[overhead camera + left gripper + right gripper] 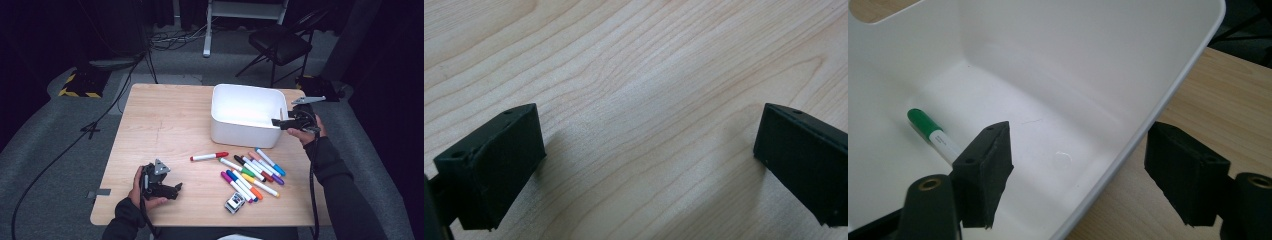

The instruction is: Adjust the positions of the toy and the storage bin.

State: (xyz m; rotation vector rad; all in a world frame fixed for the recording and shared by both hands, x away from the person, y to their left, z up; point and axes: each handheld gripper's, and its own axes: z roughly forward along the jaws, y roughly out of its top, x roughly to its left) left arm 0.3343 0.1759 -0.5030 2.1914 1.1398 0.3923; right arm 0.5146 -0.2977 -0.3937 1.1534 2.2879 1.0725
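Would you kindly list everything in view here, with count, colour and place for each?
Table: one, light wood, centre.
Bin: one, white, far right of table.
Green-capped marker: one, white barrel, lying inside the bin.
Loose markers: about ten, mixed cap colours, in front of the bin.
Small object: one, white and black, near front edge; too small to identify.
Folding chair: one, black, behind table.
Left hand-held gripper: black, open, near the table's front left.
Right hand-held gripper: black, open, straddling the bin's right rim.

Overhead view; gripper views close above table (165,120)
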